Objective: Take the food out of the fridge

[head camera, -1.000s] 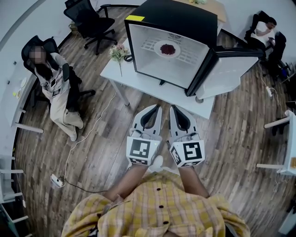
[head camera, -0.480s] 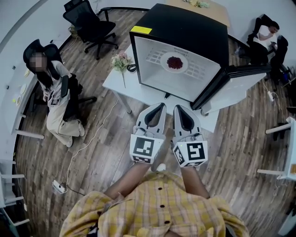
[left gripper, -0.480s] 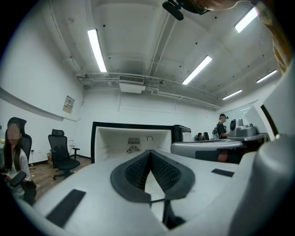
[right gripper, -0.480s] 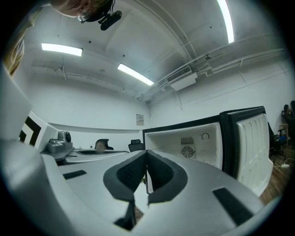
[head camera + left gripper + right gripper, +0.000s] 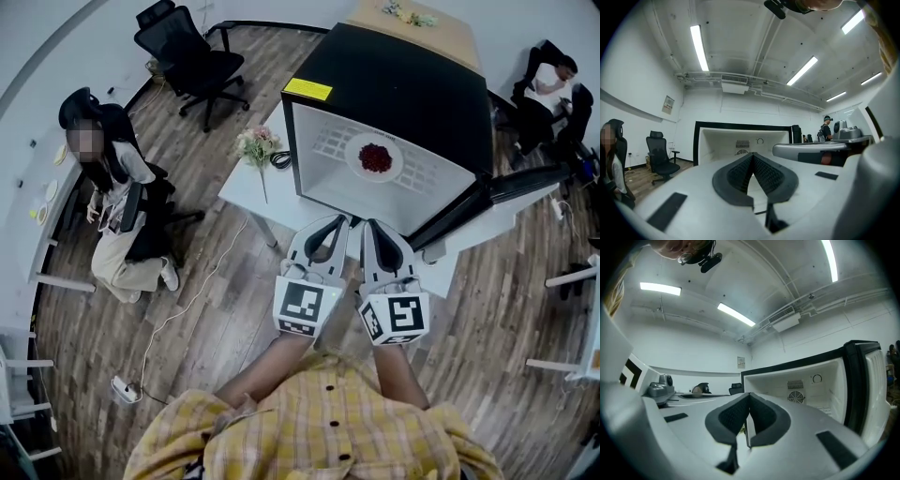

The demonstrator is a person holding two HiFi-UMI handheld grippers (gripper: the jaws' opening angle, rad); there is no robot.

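Wood-floored office with an open fridge [image 5: 403, 80] on a white table [image 5: 251, 187]: the food lies straight ahead of two shut, empty grippers
Red food [image 5: 376, 157] is heaped on a round white plate [image 5: 360, 169] in the middle of the fridge's wire shelf [image 5: 326, 141], well inside the fridge opening; being round, the plate offers no long axis to line up with. The fridge door [image 5: 487, 199] hangs wide open at the fridge's right side, so the mouth is unobstructed. Just outside the fridge opening, over its front edge, the left gripper [image 5: 339, 221] and right gripper [image 5: 368, 224] point inward side by side, each with its jaws pressed together on nothing. The right gripper looks more squarely in line with the plate and slightly nearer, so it seems the likelier one to reach in, and its jaws would first need to part
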